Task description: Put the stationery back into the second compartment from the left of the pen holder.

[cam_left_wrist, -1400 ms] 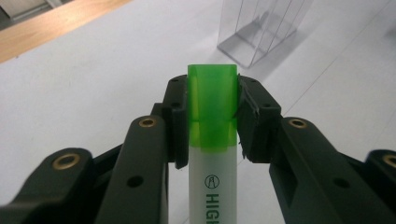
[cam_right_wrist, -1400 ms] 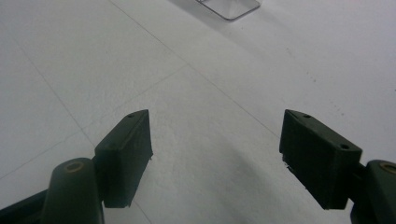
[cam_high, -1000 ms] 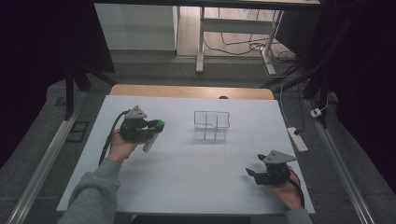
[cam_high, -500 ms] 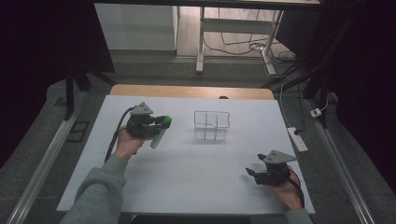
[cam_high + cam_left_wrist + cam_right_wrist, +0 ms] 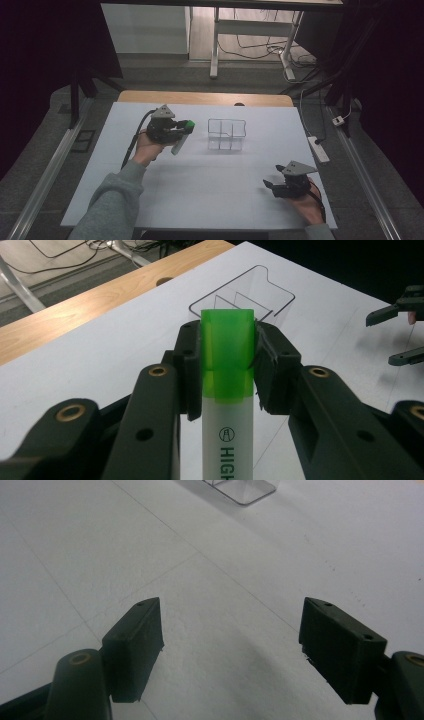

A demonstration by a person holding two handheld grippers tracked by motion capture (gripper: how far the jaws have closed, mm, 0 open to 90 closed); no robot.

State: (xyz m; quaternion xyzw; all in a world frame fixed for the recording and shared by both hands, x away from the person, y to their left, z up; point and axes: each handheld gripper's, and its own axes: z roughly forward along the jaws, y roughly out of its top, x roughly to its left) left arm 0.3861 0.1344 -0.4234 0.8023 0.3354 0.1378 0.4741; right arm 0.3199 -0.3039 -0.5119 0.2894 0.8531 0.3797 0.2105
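Left gripper (image 5: pixel 184 131) clamps a green-capped highlighter (image 5: pixel 228 390) by its cap, holding it above the white table (image 5: pixel 200 200), just left of the clear organizer (image 5: pixel 226 134). Right gripper (image 5: pixel 270 183) rests near the table's front right, jaws wide with nothing between them.

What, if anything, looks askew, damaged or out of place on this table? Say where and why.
Nothing stands out. The left gripper grips a highlighter squarely by its green cap, the clear organizer stands upright on the white table, and the right gripper rests open over bare tabletop. No spill or damage is visible.
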